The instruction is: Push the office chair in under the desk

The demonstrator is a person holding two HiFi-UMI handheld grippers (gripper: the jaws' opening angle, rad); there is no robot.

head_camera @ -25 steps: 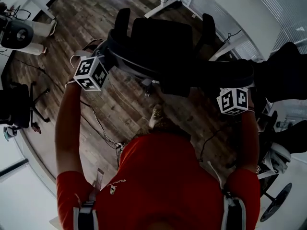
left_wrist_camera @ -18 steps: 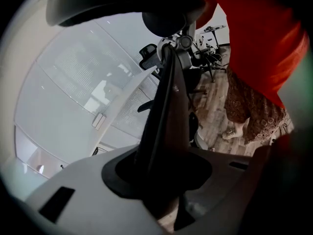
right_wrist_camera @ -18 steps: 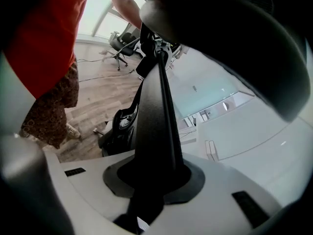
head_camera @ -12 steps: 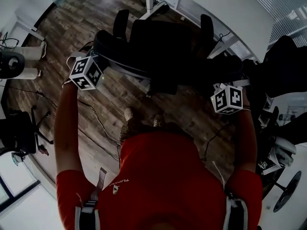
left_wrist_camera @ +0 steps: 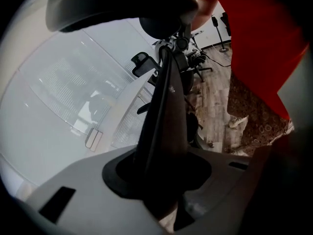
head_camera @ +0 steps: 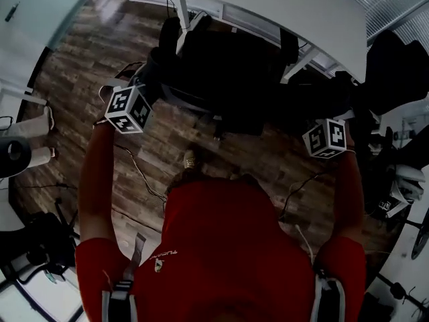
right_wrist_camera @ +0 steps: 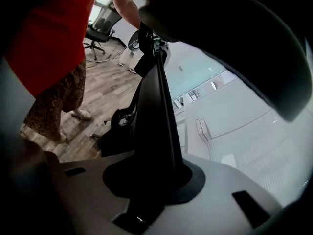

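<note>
The black office chair [head_camera: 228, 66] stands in front of me with its seat and armrests partly under the white desk [head_camera: 288, 9]. My left gripper [head_camera: 151, 82] is shut on the left edge of the chair's backrest [left_wrist_camera: 164, 116], which runs as a dark strip out from between its jaws. On the other side, my right gripper [head_camera: 314, 109] is shut on the right edge of the backrest [right_wrist_camera: 155, 116] in the same way. The jaw tips are hidden behind the dark rim in both gripper views.
Wood-plank floor [head_camera: 87, 79] with loose cables [head_camera: 137, 170] lies near my feet. Another dark chair [head_camera: 395, 72] stands at the right by the desk's end. A round fan-like device [head_camera: 12, 156] and a chair base [head_camera: 47, 247] are at the left.
The chair and both grippers have moved forward toward the desk. The white desktop has come into view and now covers the chair's front part.
</note>
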